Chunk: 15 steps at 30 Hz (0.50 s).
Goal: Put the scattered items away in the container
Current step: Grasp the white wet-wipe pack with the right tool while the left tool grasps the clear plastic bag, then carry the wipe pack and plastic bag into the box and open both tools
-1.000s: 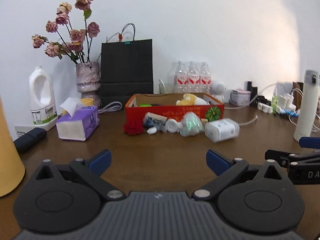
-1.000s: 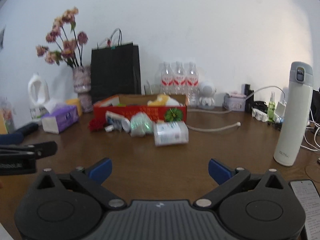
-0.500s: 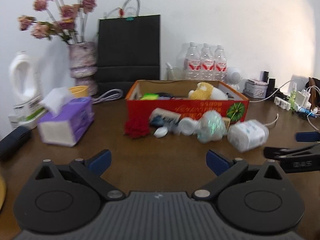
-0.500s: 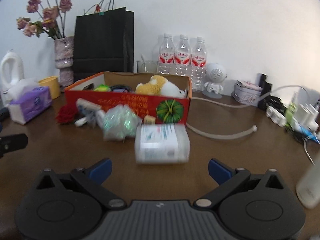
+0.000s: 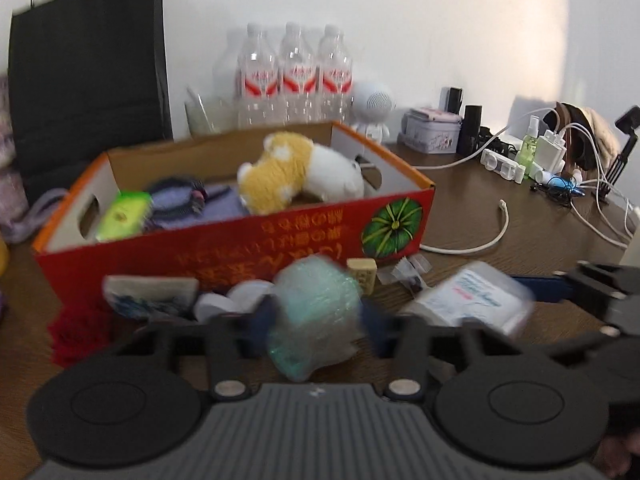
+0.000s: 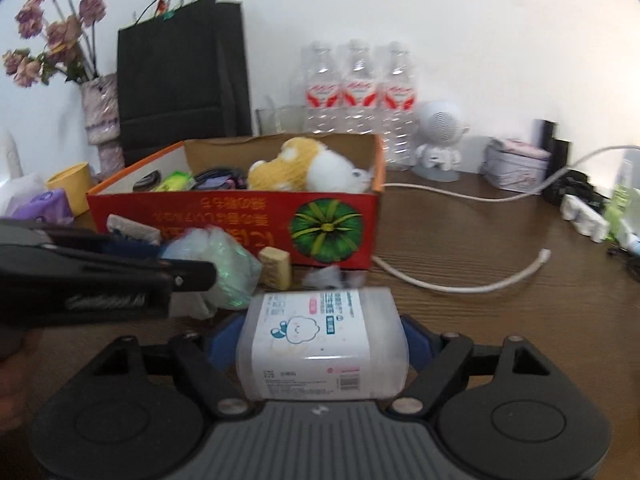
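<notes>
Here both grippers are closing on loose items before the red box [image 6: 224, 216].
Left gripper [image 5: 314, 318] closes around a soft, crinkly bag [image 5: 312, 320]: squeeze gently; right gripper [image 6: 320, 340] closes around a light, smooth wipes pack [image 6: 320, 344], taken by its sides.

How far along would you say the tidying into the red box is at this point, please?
Partly done: the plush toy already lies in the red box. In hand: the left hand-held gripper is closing around the crumpled plastic bag, the right hand-held gripper around the wipes pack. Left: the small tile and the flat packet on the table.

left wrist: low, close | right wrist: same | shared: red box [image 5: 224, 248] [image 6: 224, 216]
</notes>
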{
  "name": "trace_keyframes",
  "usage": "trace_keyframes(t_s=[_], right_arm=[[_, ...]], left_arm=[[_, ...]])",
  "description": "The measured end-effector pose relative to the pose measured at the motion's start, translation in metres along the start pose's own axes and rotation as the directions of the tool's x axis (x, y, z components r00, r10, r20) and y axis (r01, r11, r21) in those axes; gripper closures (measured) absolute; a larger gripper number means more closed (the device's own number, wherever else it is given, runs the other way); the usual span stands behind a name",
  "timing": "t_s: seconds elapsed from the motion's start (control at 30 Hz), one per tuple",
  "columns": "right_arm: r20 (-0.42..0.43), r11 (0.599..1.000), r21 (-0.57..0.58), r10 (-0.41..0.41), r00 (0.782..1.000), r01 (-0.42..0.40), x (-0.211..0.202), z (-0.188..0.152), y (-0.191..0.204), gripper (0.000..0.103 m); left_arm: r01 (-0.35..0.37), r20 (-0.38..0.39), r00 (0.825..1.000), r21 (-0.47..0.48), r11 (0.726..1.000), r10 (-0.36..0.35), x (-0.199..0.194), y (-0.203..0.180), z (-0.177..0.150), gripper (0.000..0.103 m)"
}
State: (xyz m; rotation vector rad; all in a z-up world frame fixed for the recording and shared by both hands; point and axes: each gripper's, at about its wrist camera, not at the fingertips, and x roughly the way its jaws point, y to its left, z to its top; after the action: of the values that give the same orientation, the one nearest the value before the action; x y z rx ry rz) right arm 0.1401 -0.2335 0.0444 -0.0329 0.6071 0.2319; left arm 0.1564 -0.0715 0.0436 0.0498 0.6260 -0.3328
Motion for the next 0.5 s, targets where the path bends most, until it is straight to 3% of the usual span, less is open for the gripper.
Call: trace_keyframes(t_s=[0.07, 0.27, 0.37, 0.5], right_arm=[[0.016, 1.000, 0.030, -0.001, 1.000, 0.001, -0.015, -0.004, -0.007, 0.022], [0.126, 0.997, 0.078, 0.007, 0.992, -0.017, -0.069, -0.020, -0.009, 0.022], [0.190, 0.999, 0.036, 0.023, 0.981, -0.030, -0.092, -0.031, 0.009, 0.022], [0.234, 0.997, 0.040, 0.048, 0.971, -0.059, -0.121, -0.042, 0.034, 0.022]], left_arm=[[-0.001, 0.019, 1.000, -0.017, 1.000, 0.001, -0.007, 0.000, -0.003, 0.086], [-0.015, 0.128, 0.991, -0.063, 0.998, 0.023, -0.082, -0.004, -0.028, 0.089], [-0.098, 0.188, 0.976, -0.070, 0.993, 0.109, -0.124, -0.007, -0.046, 0.089], [-0.218, 0.234, 0.942, -0.115, 0.969, 0.240, -0.173, -0.007, -0.069, 0.089]])
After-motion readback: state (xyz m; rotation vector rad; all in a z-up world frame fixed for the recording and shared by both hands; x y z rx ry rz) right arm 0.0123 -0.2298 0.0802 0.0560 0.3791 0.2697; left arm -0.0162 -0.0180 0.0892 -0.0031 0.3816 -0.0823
